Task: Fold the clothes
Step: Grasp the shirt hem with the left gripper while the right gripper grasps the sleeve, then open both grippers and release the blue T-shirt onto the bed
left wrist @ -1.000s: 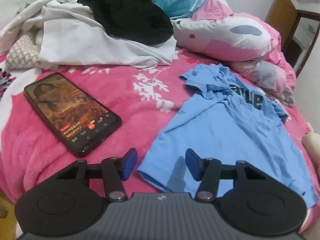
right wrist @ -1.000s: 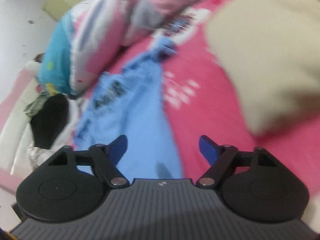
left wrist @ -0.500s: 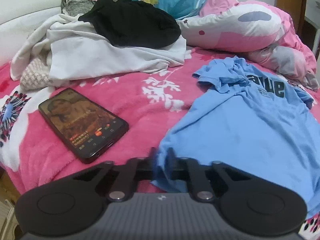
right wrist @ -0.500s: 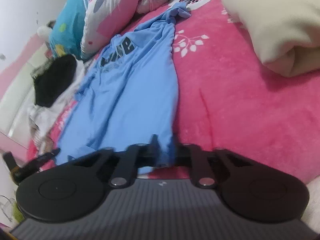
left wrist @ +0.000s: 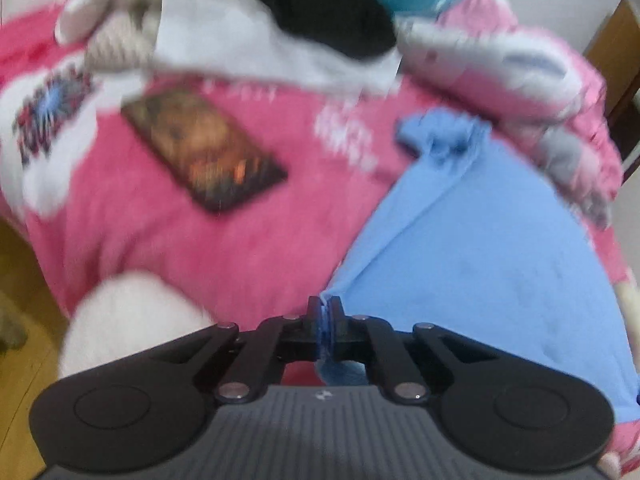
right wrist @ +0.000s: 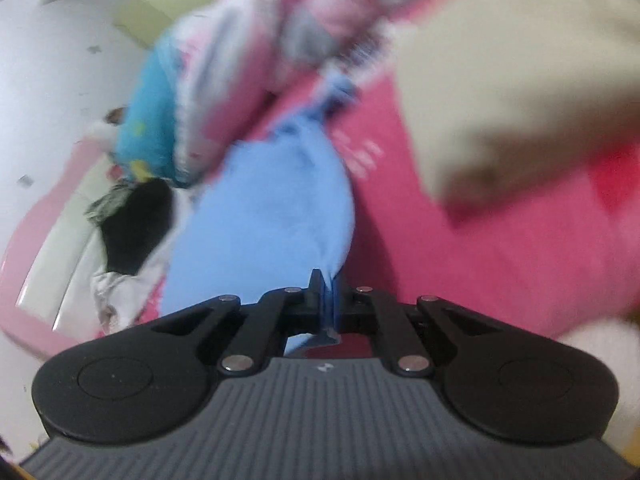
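A light blue T-shirt (left wrist: 492, 264) lies on a pink floral blanket (left wrist: 192, 248). My left gripper (left wrist: 325, 309) is shut on the shirt's near left hem corner, and the cloth rises taut from it. In the right wrist view my right gripper (right wrist: 326, 284) is shut on the other hem corner of the blue T-shirt (right wrist: 264, 216), which hangs lifted and bunched toward its far sleeve. Both views are motion-blurred.
A black phone (left wrist: 204, 152) with a lit screen lies left of the shirt. A heap of white and black clothes (left wrist: 280, 28) sits at the back, with pink and blue pillows (left wrist: 492, 64) beside it. A cream folded blanket (right wrist: 512, 92) lies to the right.
Both grippers went from open to shut on the shirt's hem corners a second ago. Since half a second ago both have lifted and pulled the hem up; the printed front is now hidden.
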Tool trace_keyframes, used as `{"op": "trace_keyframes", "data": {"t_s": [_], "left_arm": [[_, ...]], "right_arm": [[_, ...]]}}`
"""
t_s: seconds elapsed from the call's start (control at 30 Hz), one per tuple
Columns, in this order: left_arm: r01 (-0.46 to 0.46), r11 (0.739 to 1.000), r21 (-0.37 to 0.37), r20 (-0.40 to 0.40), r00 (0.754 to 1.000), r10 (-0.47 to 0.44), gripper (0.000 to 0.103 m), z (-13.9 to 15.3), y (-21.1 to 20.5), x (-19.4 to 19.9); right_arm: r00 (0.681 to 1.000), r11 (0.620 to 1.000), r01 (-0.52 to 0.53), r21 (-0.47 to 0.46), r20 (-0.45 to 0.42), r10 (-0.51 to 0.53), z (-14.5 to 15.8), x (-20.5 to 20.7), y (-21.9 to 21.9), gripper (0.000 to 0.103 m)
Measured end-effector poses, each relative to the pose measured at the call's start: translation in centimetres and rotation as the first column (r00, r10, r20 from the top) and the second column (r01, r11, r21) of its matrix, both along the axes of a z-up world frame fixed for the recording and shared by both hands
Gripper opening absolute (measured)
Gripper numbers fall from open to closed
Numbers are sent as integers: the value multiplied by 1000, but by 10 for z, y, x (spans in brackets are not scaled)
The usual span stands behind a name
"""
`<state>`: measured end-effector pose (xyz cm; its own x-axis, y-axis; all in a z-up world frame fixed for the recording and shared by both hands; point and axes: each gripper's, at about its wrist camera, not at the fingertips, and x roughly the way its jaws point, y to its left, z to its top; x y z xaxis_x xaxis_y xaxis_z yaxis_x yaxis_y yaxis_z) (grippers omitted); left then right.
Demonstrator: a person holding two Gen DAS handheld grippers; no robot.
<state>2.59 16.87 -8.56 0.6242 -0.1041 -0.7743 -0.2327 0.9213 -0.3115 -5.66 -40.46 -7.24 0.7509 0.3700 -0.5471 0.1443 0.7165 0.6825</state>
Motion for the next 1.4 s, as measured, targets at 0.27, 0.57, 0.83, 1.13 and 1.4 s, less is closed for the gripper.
{"op": "trace_keyframes", "data": {"t_s": [0.27,0.57,0.83,1.13,1.4], "left_arm": [[9,999,46,11,1000,-10,4,7,-3,-15],[37,998,50,47,998,-40,4,24,0,-21],[93,994,58,-105,991,-86,10,-19,-10,-11],[91,995,37,-111,990,-86,42,-11,3,-25],[78,996,49,25,996,-80,53,16,3,-31]], "right_arm": [[992,999,-8,-52,126,15,45,-11,3,2],[1000,1000,27,-2,9,-27,10,-20,-7,2],[985,994,5,-114,-173,-25,-32,-8,0,6],[986,955,59,-292,-135,-102,-13,-35,-2,35],[997,865,1,-501,-62,-37,27,-28,24,40]]}}
